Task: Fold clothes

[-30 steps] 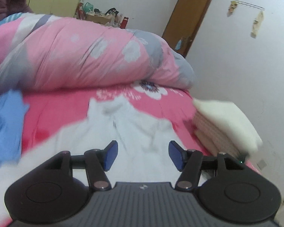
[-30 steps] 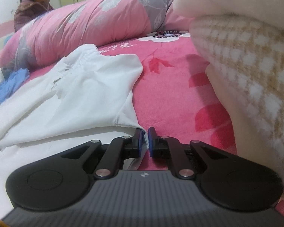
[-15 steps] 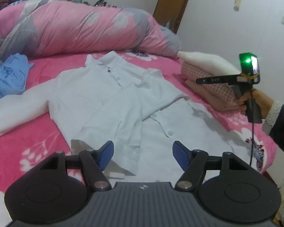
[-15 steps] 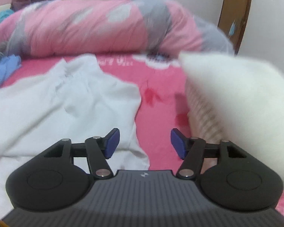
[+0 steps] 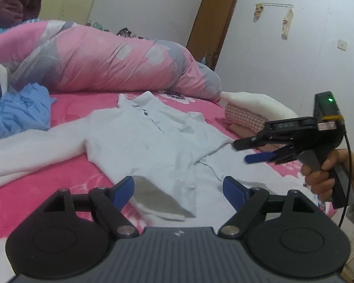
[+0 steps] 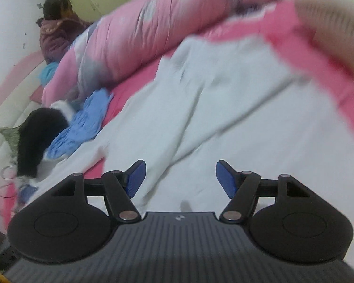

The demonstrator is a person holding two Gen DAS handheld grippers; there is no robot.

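A white collared shirt (image 5: pixel 153 146) lies spread on the pink bed sheet (image 5: pixel 35 188), collar toward the quilt, its right side folded inward over the front. My left gripper (image 5: pixel 178 188) is open and empty, just above the shirt's near hem. My right gripper (image 6: pixel 178 176) is open and empty over the shirt (image 6: pixel 212 118), which is blurred in its own view. In the left wrist view the right gripper (image 5: pixel 259 152) hangs at the shirt's right edge, held by a hand.
A rolled pink and grey quilt (image 5: pixel 106 63) lies along the far side. A blue garment (image 5: pixel 18 110) and dark clothing (image 6: pixel 37 136) lie at the left. A white and checked pillow stack (image 5: pixel 252 113) sits at the right. A person (image 6: pixel 56 33) sits beyond the quilt.
My right gripper opened, let go of the shirt's right edge and swung to face left across the shirt. My left gripper pulled back and up, staying open.
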